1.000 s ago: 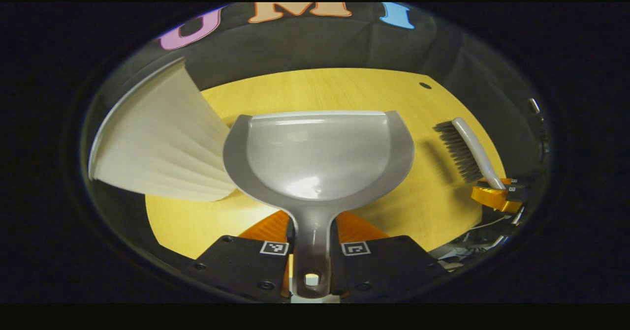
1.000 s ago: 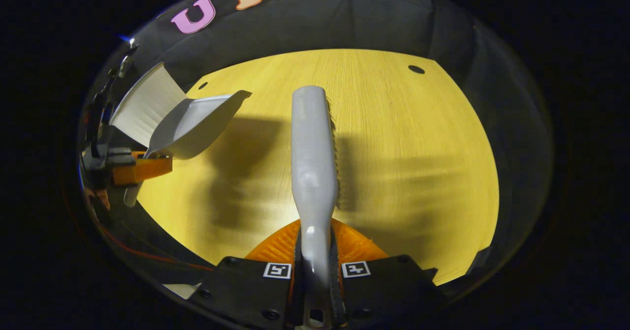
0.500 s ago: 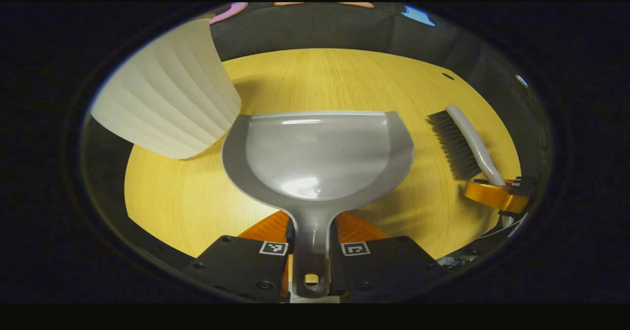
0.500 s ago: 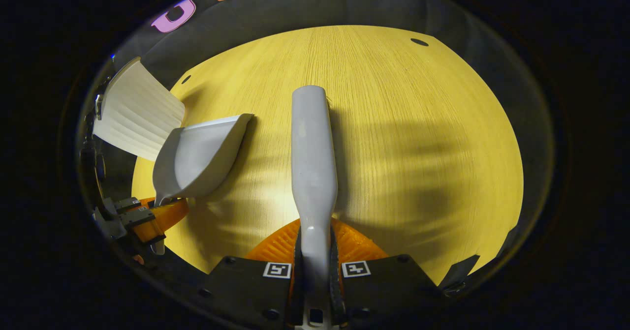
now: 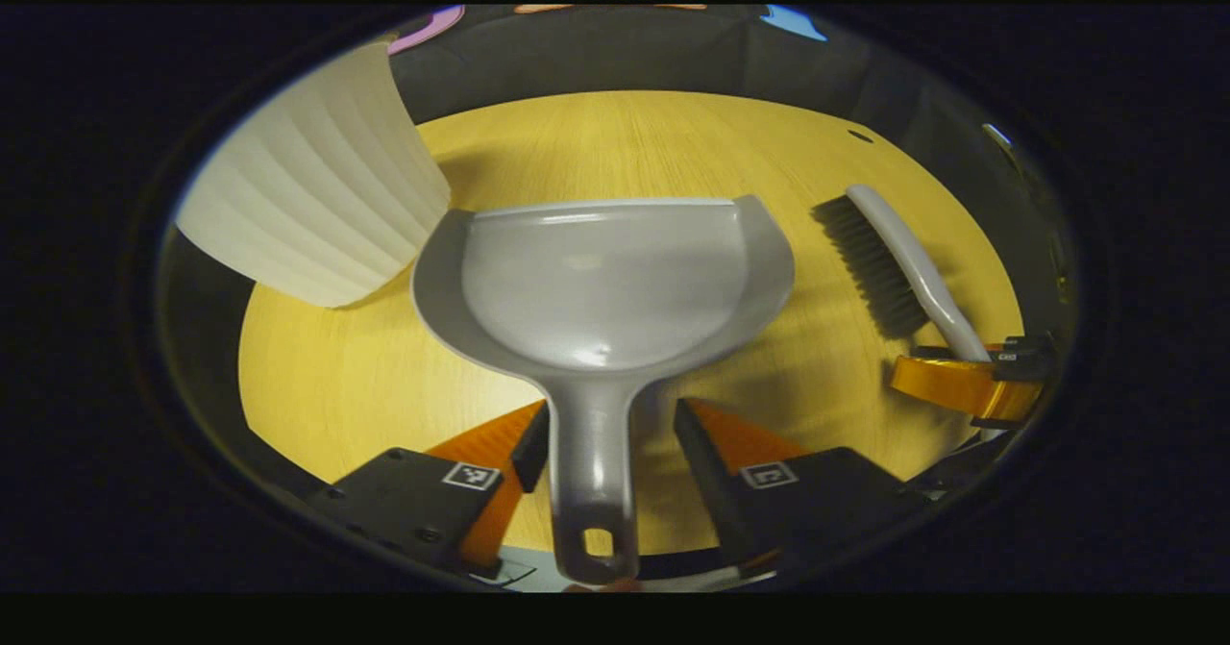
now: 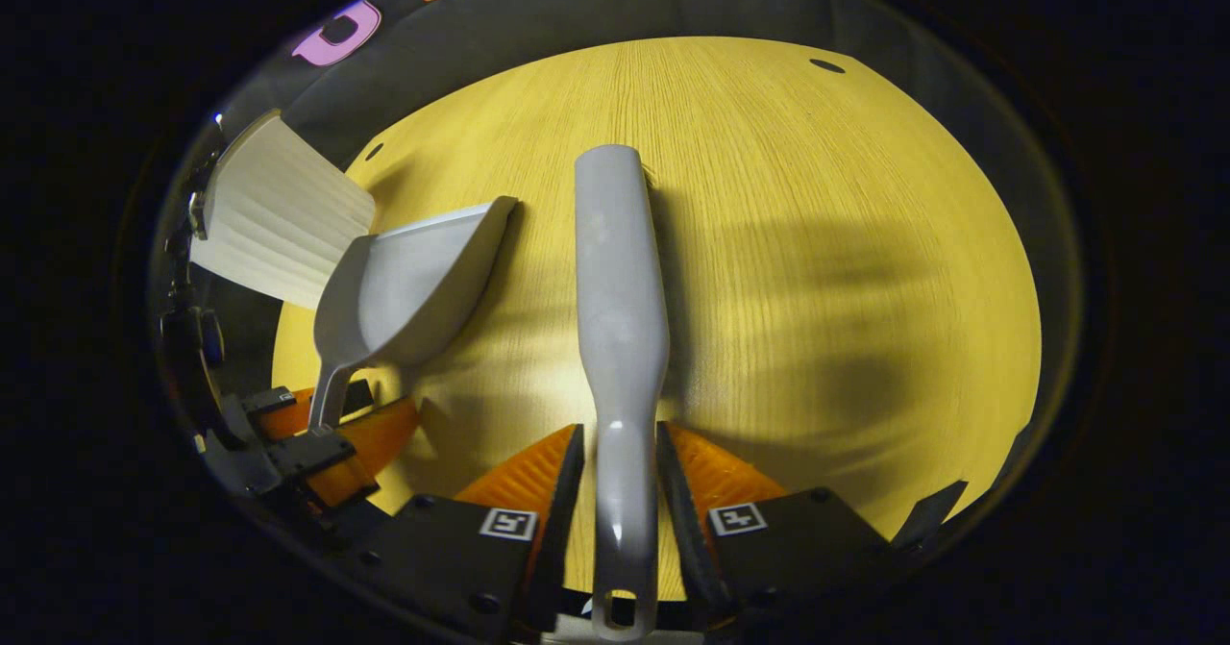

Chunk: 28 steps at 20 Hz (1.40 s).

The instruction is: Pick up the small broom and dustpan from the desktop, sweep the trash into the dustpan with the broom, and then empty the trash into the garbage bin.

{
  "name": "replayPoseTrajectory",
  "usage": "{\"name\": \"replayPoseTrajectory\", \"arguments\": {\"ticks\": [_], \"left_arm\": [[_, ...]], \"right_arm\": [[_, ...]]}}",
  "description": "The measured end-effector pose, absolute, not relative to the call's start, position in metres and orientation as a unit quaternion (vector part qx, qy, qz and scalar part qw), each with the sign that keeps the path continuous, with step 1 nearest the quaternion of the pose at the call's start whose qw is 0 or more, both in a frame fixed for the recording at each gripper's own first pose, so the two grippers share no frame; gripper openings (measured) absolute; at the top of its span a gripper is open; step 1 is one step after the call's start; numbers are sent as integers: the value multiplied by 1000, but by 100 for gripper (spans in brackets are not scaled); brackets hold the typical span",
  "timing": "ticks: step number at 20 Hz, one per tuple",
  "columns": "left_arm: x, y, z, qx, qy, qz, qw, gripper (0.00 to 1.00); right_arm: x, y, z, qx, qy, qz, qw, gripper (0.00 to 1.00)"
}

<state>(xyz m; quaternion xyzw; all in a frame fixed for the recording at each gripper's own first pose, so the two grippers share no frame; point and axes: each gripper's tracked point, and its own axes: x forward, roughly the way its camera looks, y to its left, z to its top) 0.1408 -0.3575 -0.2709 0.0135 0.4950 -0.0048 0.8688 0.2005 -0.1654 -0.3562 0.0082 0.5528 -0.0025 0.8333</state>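
On the wooden desktop point(image 5: 365, 385), your left gripper point(image 5: 610, 429) stands with its fingers spread apart on either side of the dustpan point(image 5: 601, 275) handle, clear of it. The dustpan lies just beside the white ribbed garbage bin point(image 5: 307, 193). Your right gripper point(image 6: 620, 477) is likewise parted, its fingers flanking the handle of the broom point(image 6: 620, 309), which lies beside the dustpan.
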Motion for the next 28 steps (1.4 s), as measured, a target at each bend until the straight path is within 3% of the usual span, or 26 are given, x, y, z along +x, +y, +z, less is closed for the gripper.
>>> {"name": "replayPoseTrajectory", "arguments": {"ticks": [2, 4, 8, 9, 11, 13, 14, 16, 20, 25, 26, 28], "left_arm": [[139, -353, -266, 18, 486, 2, 874, 92], [139, -349, -252, 34, 467, 7, 883, 93], [137, -340, -189, 77, 397, 11, 915, 93], [134, -336, -158, 86, 366, 16, 927, 93], [124, -329, -90, 90, 292, 30, 952, 92], [111, -318, -23, 95, 200, 57, 974, 92], [105, -314, 8, 97, 152, 67, 981, 92], [77, -315, 28, 91, 75, 85, 989, 91], [46, -304, 22, 36, 39, 72, 996, 91], [36, -301, -4, -21, 55, 46, 997, 91], [33, -296, -5, -26, 52, 45, 997, 96], [28, -284, -4, -27, 52, 49, 997, 91]], "right_arm": [[197, -168, -354, -13, 552, -3, 834, 81], [196, -170, -341, -33, 537, -8, 843, 99], [185, -165, -281, -79, 475, 9, 876, 100], [180, -158, -255, -89, 446, 23, 890, 96], [172, -139, -198, -101, 361, 43, 926, 100], [162, -119, -140, -103, 255, 52, 960, 95], [151, -109, -118, -101, 200, 51, 973, 99], [131, -95, -93, -93, 108, 38, 989, 99], [117, -93, -97, -96, 56, 16, 994, 98], [108, -85, -78, -110, 27, 14, 993, 98], [108, -86, -77, -113, 23, 10, 993, 99], [108, -82, -80, -114, 12, 9, 993, 98]]}}
